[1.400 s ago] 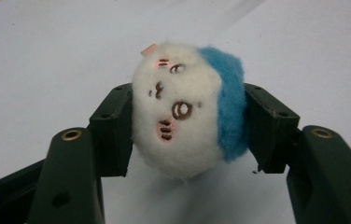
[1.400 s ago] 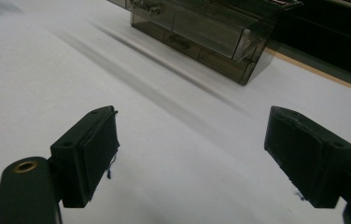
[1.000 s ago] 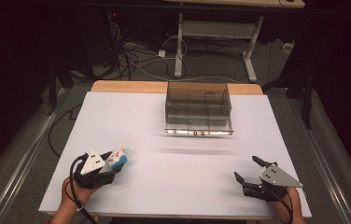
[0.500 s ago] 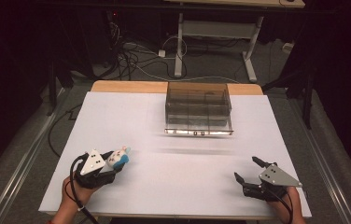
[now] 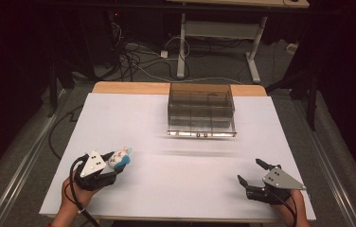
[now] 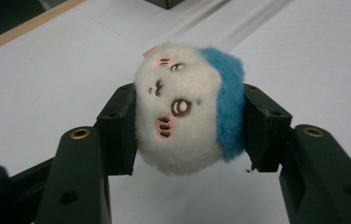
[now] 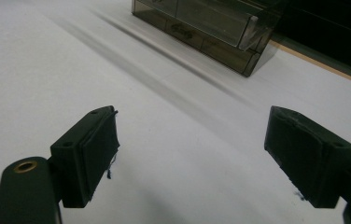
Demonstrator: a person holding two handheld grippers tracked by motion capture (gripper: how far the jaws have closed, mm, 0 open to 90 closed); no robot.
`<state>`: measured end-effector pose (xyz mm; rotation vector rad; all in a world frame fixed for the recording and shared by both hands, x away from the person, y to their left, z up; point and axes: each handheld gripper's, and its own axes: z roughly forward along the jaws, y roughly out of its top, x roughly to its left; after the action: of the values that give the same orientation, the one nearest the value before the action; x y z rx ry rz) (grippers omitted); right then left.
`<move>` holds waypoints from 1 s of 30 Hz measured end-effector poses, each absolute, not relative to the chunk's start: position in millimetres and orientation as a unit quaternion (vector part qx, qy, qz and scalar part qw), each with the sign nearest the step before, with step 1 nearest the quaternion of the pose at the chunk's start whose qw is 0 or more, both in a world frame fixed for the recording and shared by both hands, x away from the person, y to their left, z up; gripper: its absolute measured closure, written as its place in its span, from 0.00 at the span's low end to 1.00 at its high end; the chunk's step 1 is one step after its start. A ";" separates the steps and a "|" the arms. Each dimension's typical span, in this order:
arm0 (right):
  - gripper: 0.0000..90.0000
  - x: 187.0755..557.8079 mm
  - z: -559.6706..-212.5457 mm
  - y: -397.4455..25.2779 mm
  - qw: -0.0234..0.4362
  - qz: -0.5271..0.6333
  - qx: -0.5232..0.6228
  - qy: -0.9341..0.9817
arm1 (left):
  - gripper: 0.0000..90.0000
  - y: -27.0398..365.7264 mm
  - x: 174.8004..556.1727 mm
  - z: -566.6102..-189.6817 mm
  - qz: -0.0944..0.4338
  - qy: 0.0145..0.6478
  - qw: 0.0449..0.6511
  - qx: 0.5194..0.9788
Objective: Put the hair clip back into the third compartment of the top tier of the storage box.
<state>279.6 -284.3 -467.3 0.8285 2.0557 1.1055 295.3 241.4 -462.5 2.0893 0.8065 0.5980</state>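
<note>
At the near left of the white tabletop (image 5: 176,156), the left tongs (image 6: 187,126) pinch a small white-and-blue plush toy (image 6: 187,112) between both pads, its embroidered face turned sideways. At the near right, the right tongs (image 5: 254,172) sit spread wide, holding nothing. A smoky transparent drawer box (image 5: 201,112) stands at the far middle.

Plush toy (image 6: 187,112): fuzzy white and blue cloth, stitched face. Drawer box (image 5: 201,110): smoky translucent plastic, glossy. Table (image 5: 176,175): matt white smooth top, wood along the far edge. Left gripper (image 6: 187,140), right gripper (image 7: 192,156): matt black plastic, brass-coloured insets.
</note>
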 end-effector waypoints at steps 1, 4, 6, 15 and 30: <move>0.20 280.0 -467.2 -285.1 0.326 0.422 0.321 0.783 | 0.48 240.6 296.8 -460.0 0.238 0.317 0.400 0.826; 0.20 280.0 -466.8 -285.6 0.328 0.421 0.327 0.780 | 0.48 239.1 298.8 -456.3 0.236 0.311 0.405 0.827; 0.18 279.4 -465.7 -286.3 0.333 0.421 0.331 0.776 | 0.49 237.0 301.6 -452.0 0.233 0.306 0.410 0.827; 0.18 279.0 -462.9 -291.3 0.343 0.425 0.346 0.763 | 0.49 222.6 316.1 -438.1 0.226 0.295 0.425 0.825; 0.18 279.3 -463.3 -288.4 0.343 0.423 0.344 0.765 | 0.49 173.2 341.2 -418.8 0.224 0.261 0.432 0.834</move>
<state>279.3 -288.4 -463.3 0.8937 1.9891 1.0994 341.2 173.2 -418.8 2.0785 0.6517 0.5591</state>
